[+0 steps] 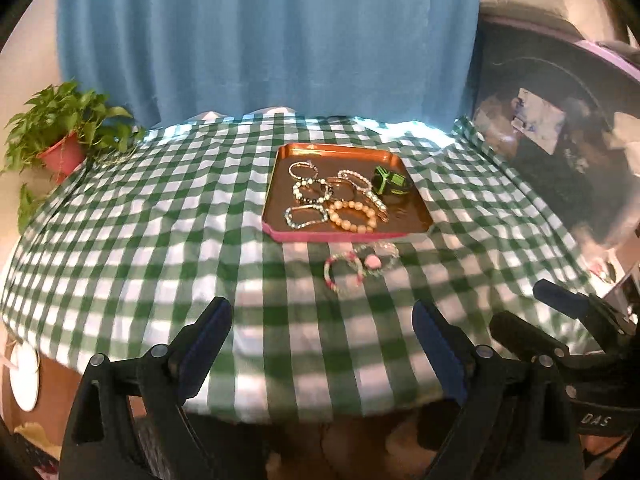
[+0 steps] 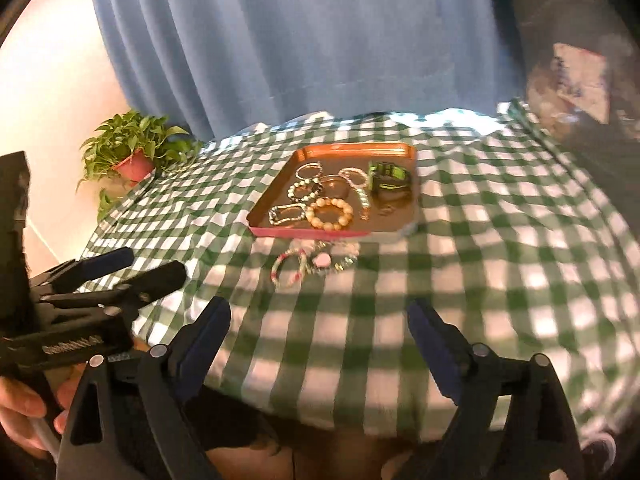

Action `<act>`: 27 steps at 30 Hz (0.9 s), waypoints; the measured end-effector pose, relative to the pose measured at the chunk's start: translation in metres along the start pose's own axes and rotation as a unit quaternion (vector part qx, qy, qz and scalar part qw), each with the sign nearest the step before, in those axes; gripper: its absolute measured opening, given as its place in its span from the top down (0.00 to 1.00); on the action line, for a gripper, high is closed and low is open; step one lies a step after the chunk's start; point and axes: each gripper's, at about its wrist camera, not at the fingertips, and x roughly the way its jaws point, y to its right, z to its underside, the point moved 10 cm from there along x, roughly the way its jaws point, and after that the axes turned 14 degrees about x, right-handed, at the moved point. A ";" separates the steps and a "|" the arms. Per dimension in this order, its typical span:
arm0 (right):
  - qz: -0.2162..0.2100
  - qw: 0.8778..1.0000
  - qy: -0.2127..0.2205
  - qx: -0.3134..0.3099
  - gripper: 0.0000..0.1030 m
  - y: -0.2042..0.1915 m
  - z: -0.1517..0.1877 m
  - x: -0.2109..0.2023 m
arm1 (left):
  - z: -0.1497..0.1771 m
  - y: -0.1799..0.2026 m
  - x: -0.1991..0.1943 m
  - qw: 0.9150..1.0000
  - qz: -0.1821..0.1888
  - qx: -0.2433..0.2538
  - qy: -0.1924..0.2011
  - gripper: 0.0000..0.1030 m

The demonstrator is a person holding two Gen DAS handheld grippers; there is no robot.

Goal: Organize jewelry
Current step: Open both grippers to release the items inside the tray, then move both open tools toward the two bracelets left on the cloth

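A copper tray [image 1: 416, 216] [image 2: 272, 196] with a pink rim sits on the green checked tablecloth. It holds several bead bracelets, among them a large peach bead bracelet [image 1: 353, 216] [image 2: 330, 213], and a green-and-black watch [image 1: 390, 182] [image 2: 389, 176]. In front of the tray, on the cloth, lie a pink-and-white bracelet [image 1: 343, 273] [image 2: 289, 268] and a pale bracelet with a pink charm [image 1: 378, 259] [image 2: 334, 258]. My left gripper [image 1: 322, 322] [image 2: 154, 266] is open and empty, near the table's front edge. My right gripper [image 2: 318, 322] [image 1: 520, 306] is open and empty beside it.
A potted green plant [image 1: 66, 132] [image 2: 134, 148] stands at the table's far left corner. A blue curtain [image 1: 264, 36] hangs behind the table. Dark cluttered furniture [image 1: 560, 128] stands at the right. The cloth [image 1: 160, 240] lies wrinkled across the table.
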 end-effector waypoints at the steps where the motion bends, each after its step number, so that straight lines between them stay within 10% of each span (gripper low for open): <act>1: 0.006 1.000 0.006 0.002 0.14 0.000 0.003 -0.012 | 0.003 0.001 -0.012 1.000 -0.008 0.002 -0.002 0.11; 12: 0.011 0.999 0.035 0.004 0.11 -0.025 0.020 -0.088 | 0.006 0.019 -0.075 1.000 0.001 0.000 0.008 0.11; 27: 0.018 1.000 0.002 -0.008 0.11 -0.010 0.025 -0.021 | 0.017 -0.014 0.013 1.000 -0.008 -0.018 -0.022 0.11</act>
